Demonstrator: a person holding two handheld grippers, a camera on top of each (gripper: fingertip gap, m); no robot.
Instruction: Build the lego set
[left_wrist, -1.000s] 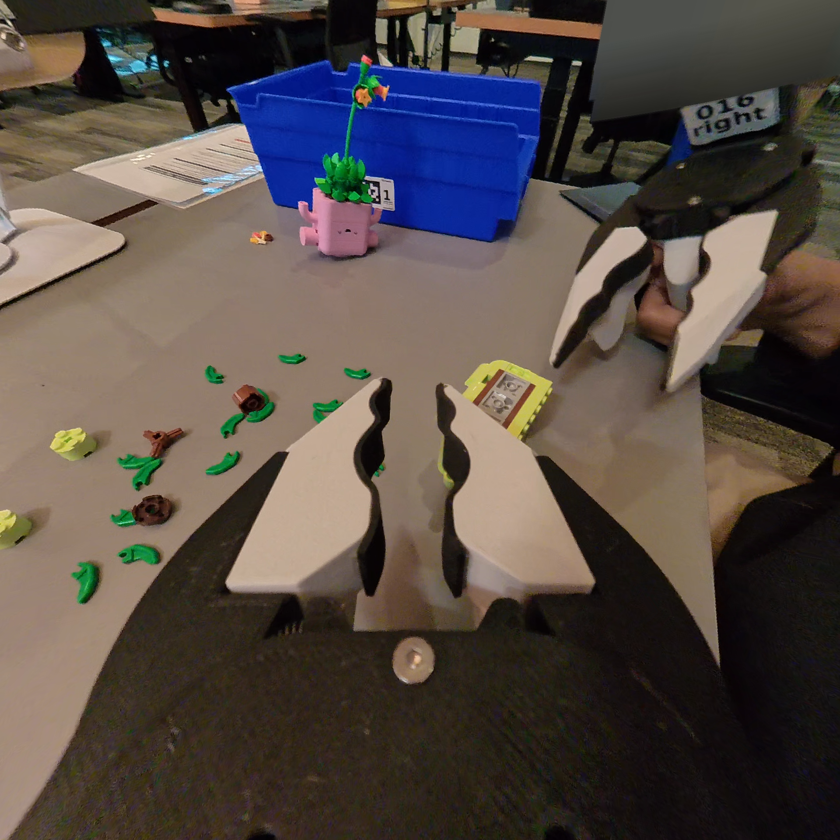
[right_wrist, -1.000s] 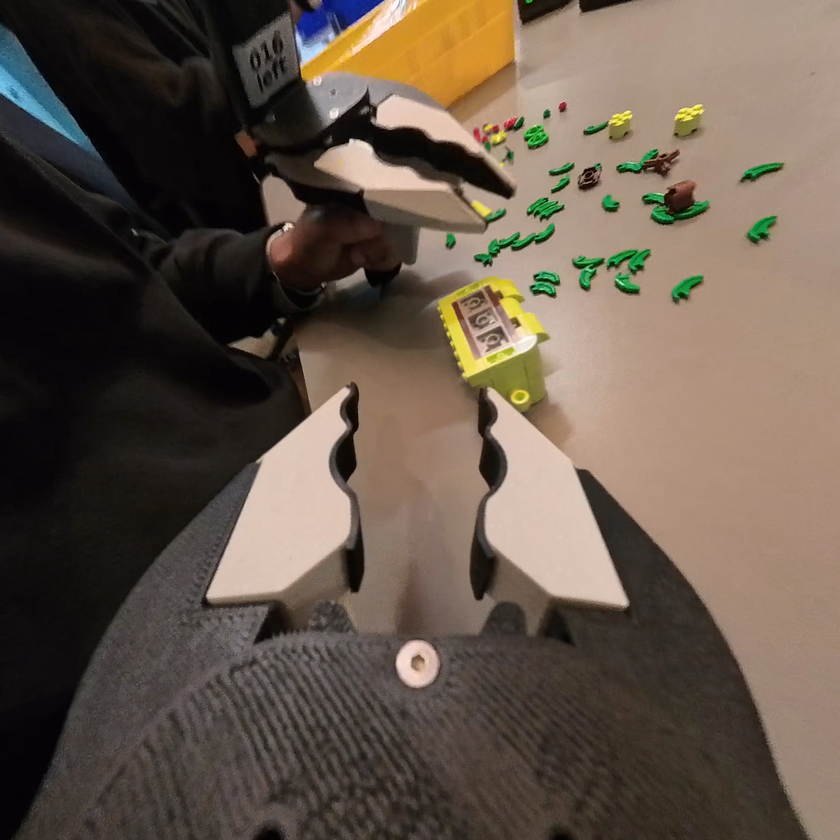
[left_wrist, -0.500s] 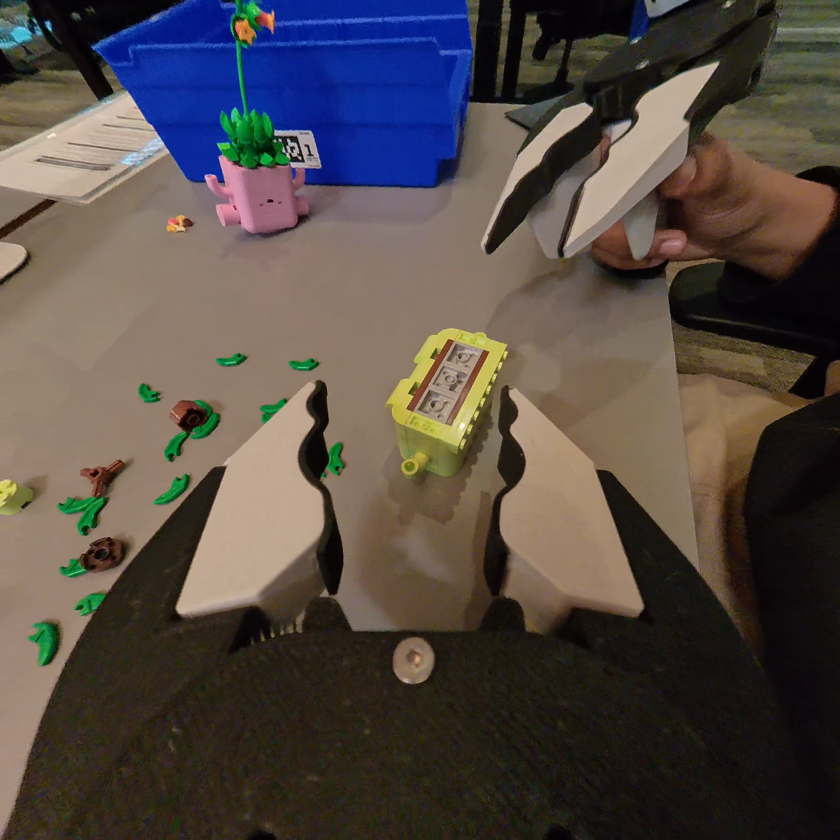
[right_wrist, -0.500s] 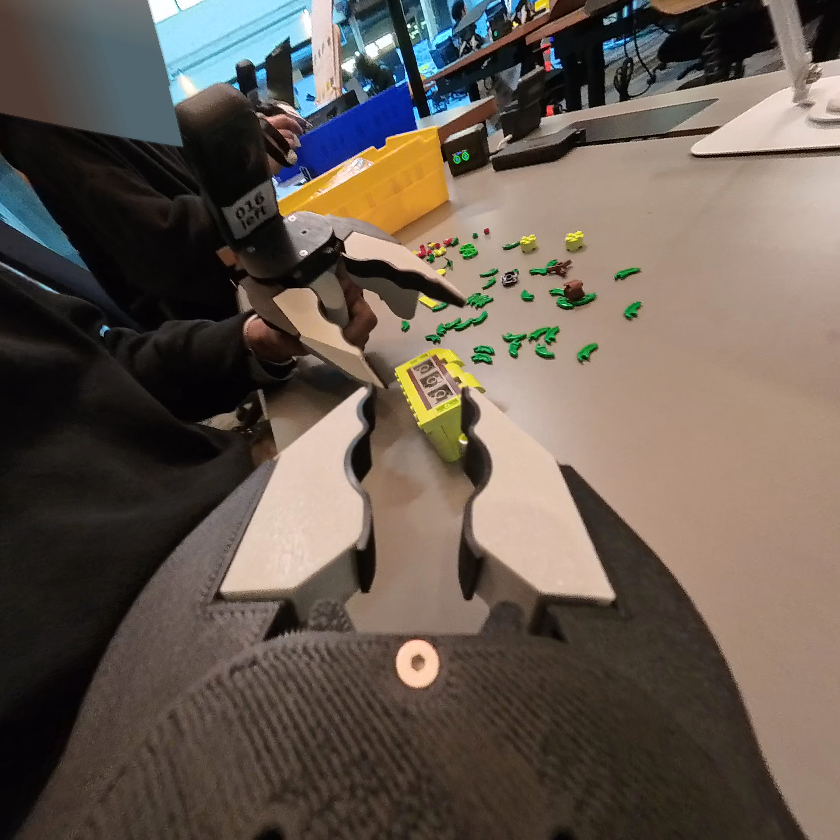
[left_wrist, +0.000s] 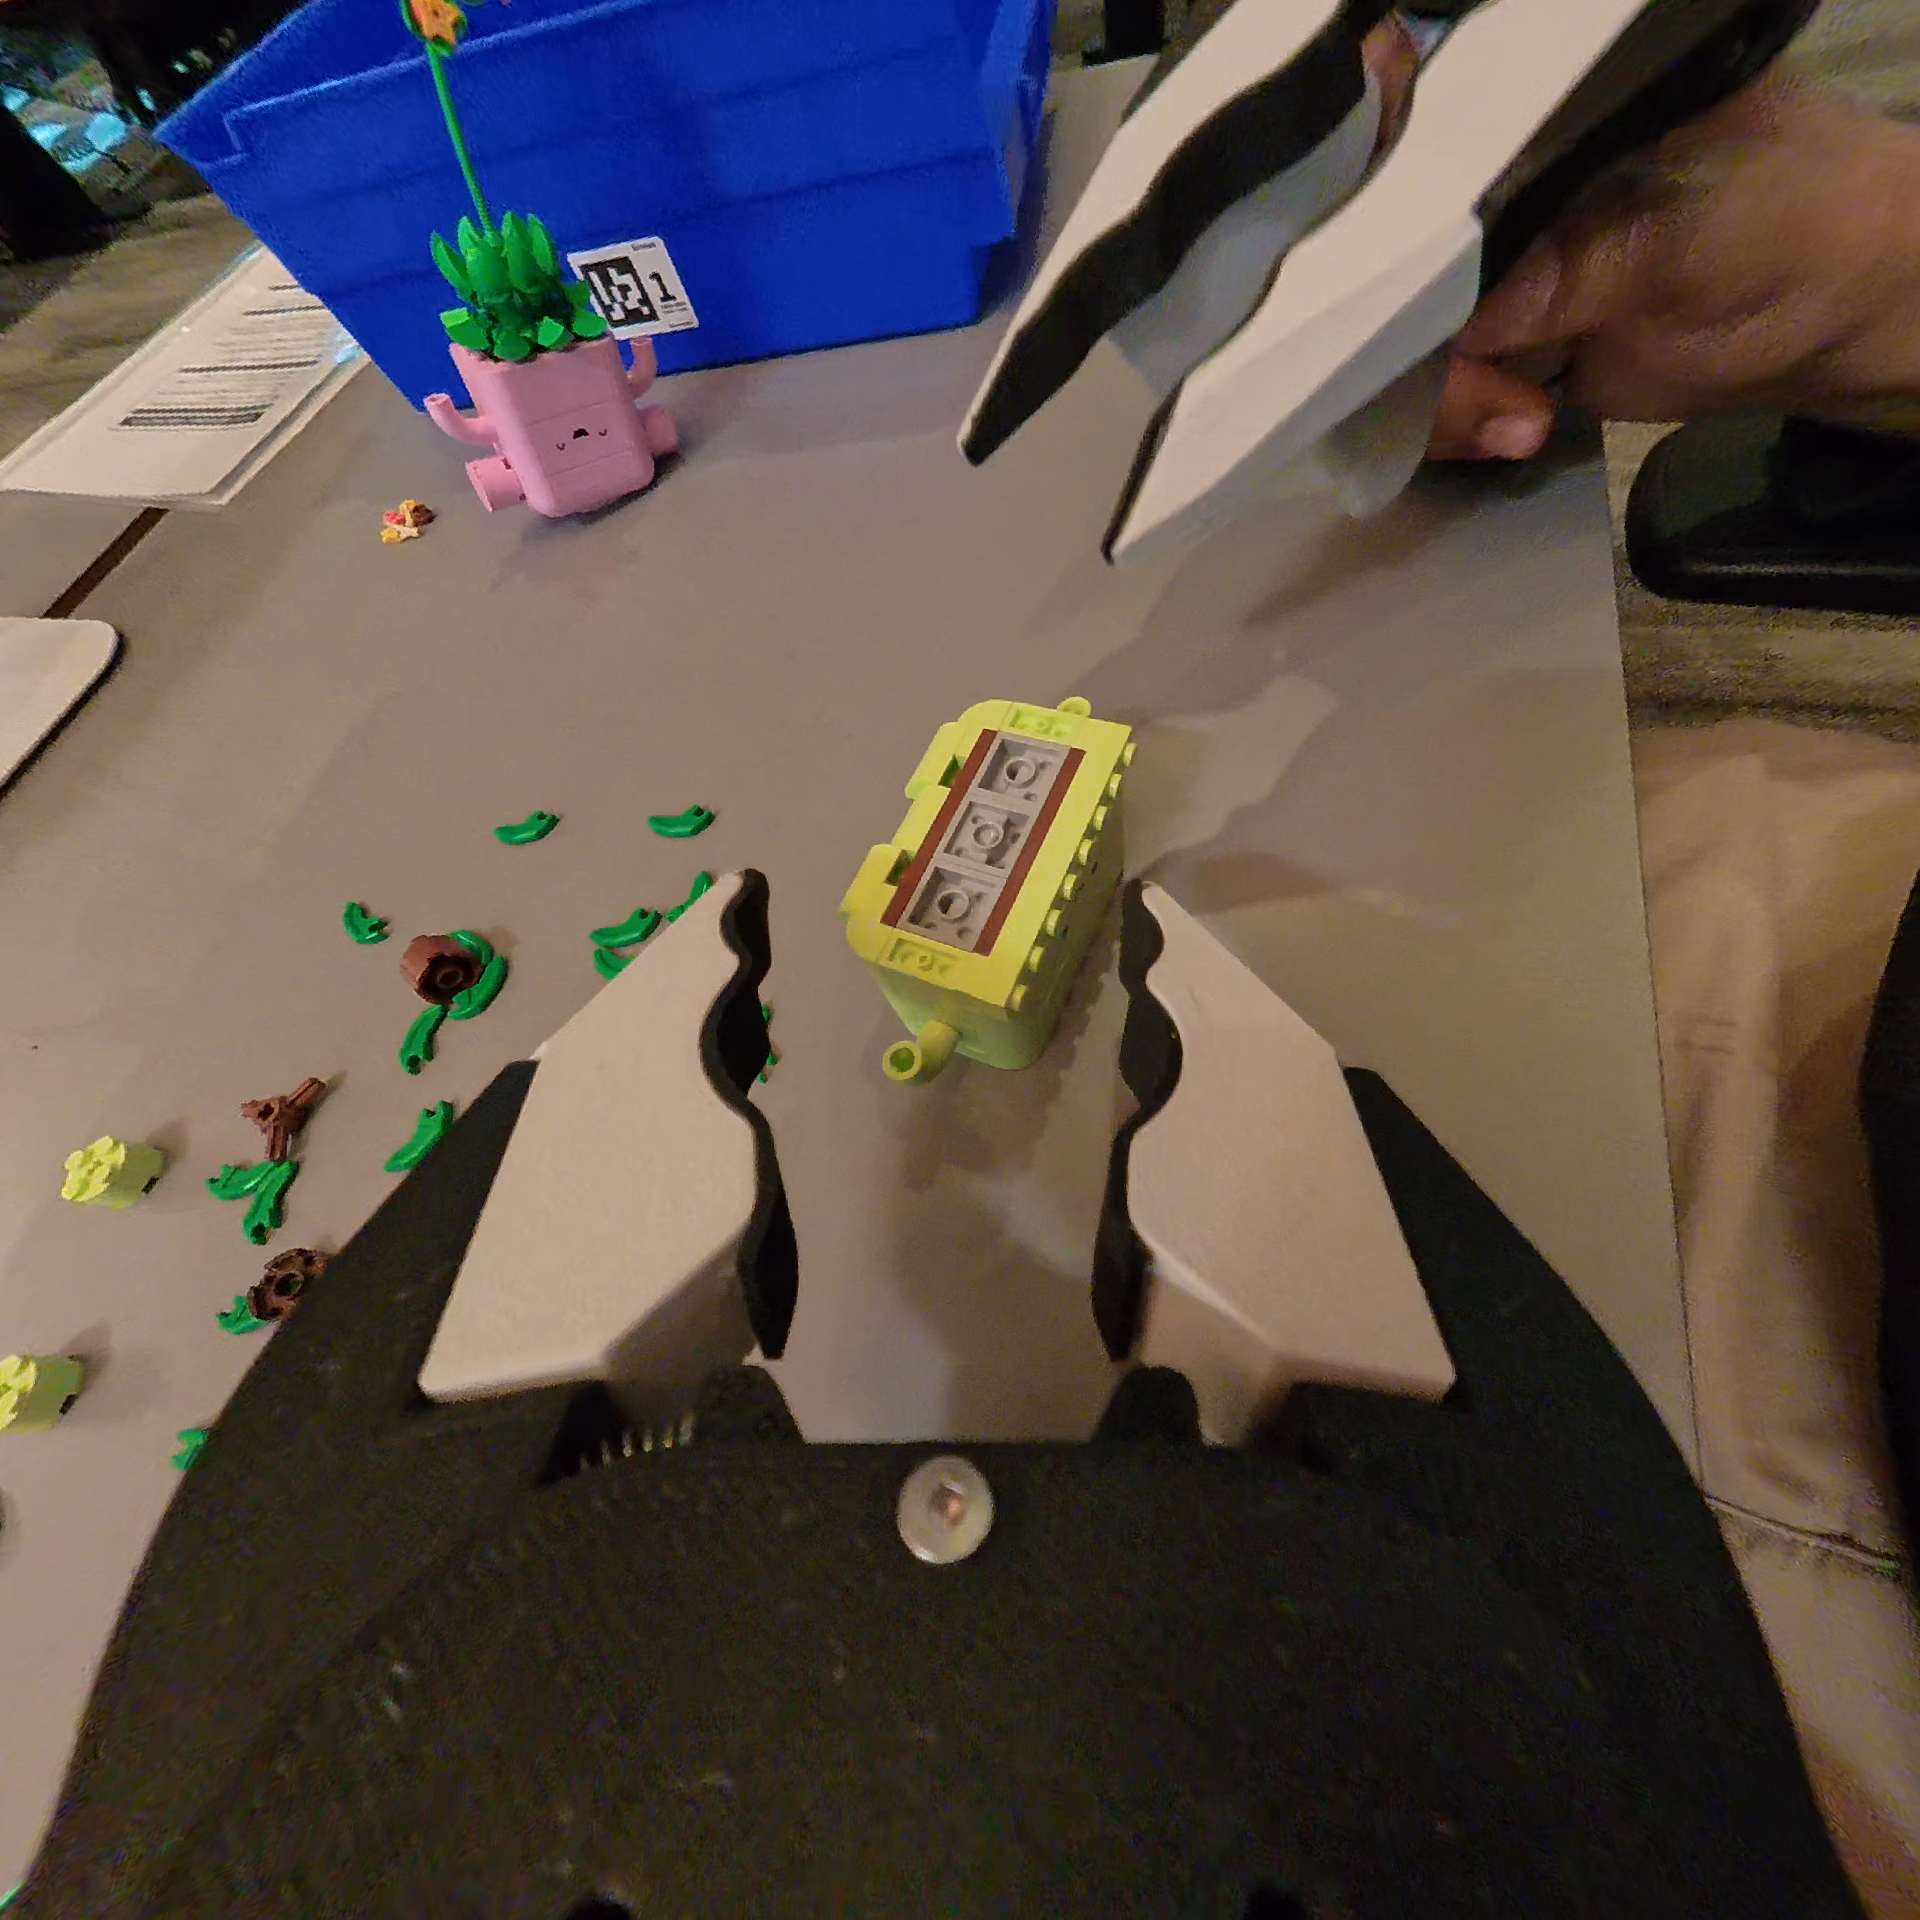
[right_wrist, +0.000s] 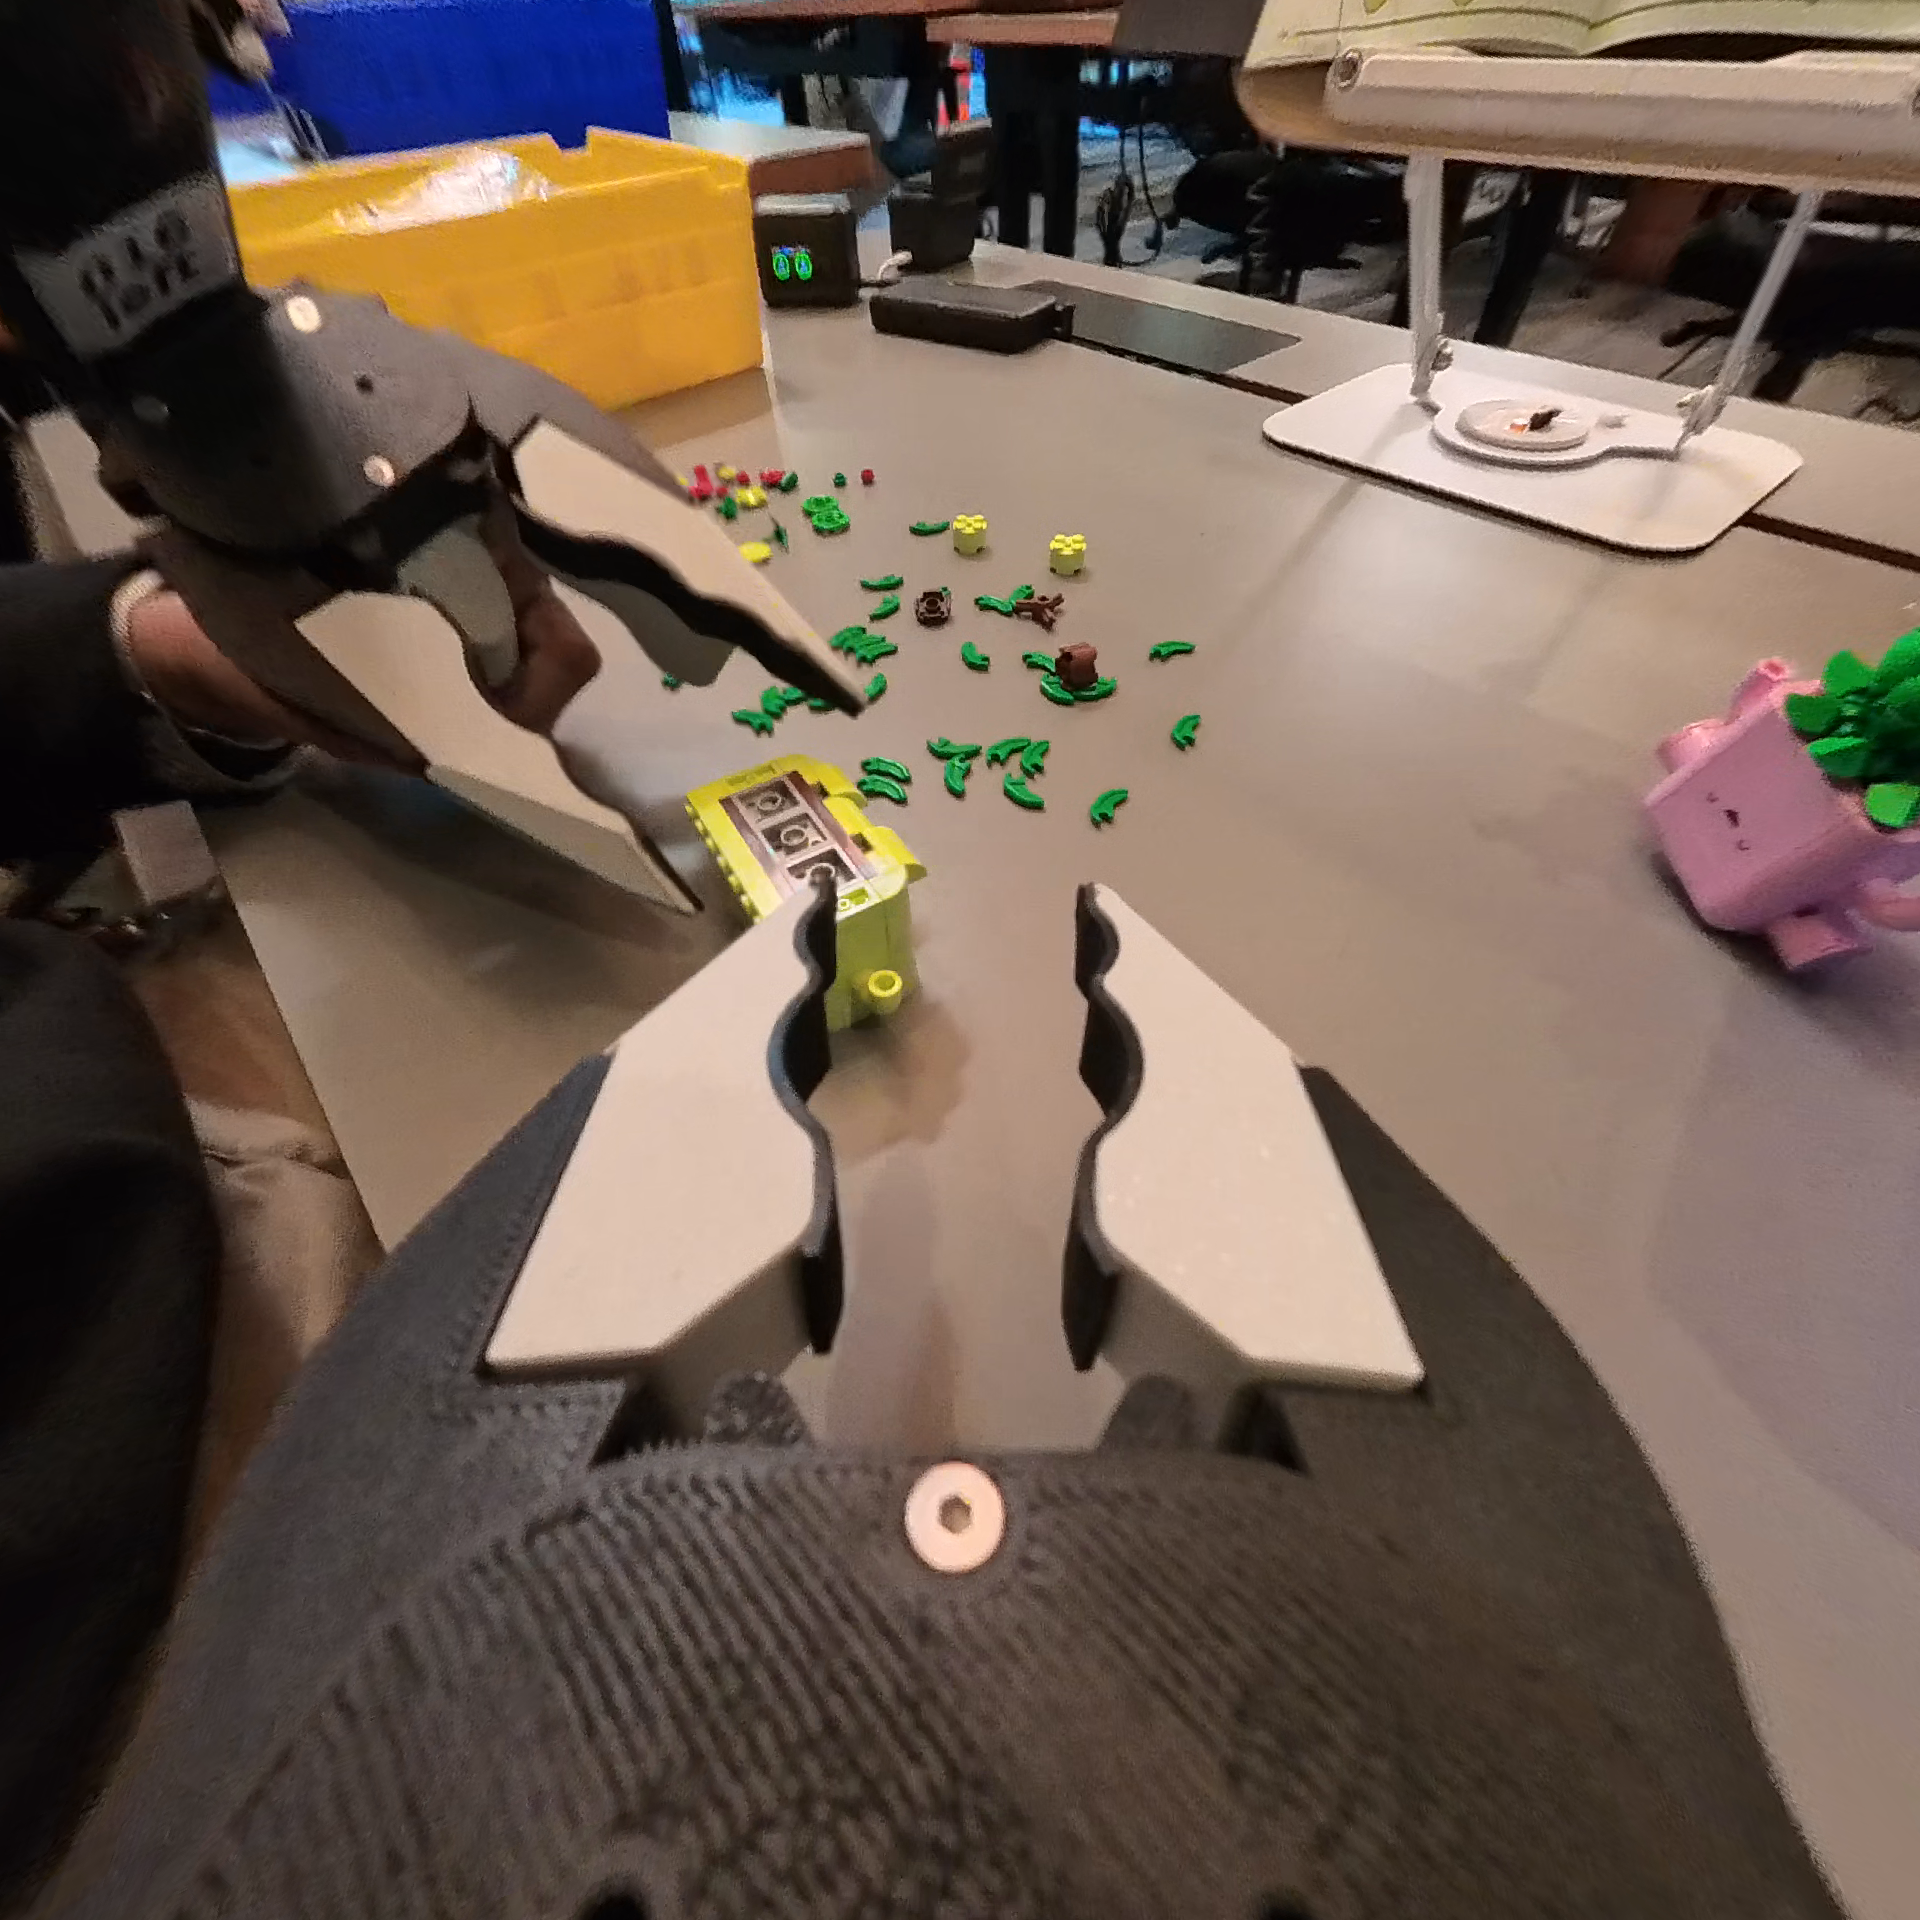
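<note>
A lime-green lego block (left_wrist: 987, 883) with a grey and brown top lies on the grey table (left_wrist: 831, 623). My left gripper (left_wrist: 940, 894) is open, with its fingertips on either side of the block's near end; the pads stand apart from it. The right wrist view shows the block (right_wrist: 800, 831) under the left gripper's (right_wrist: 769, 805) spread fingers. My right gripper (right_wrist: 954, 899) is open and empty, with its left fingertip just in front of the block. It hovers above the table beyond the block in the left wrist view (left_wrist: 1039, 499).
Green leaf pieces (left_wrist: 436, 1039), brown pieces (left_wrist: 442, 961) and lime round pieces (left_wrist: 109, 1174) lie scattered at the left. A pink pot with a green plant (left_wrist: 561, 436) stands before a blue bin (left_wrist: 727, 156). A yellow bin (right_wrist: 540, 260) and a white stand (right_wrist: 1527, 457) are farther off. The table edge (left_wrist: 1621, 831) runs close on the right. Left tips to right tips: about 8 cm.
My left gripper opened wide from nearly shut and moved up until its fingertips straddle the lime block. My right gripper swung round toward the table middle and widened a little.
</note>
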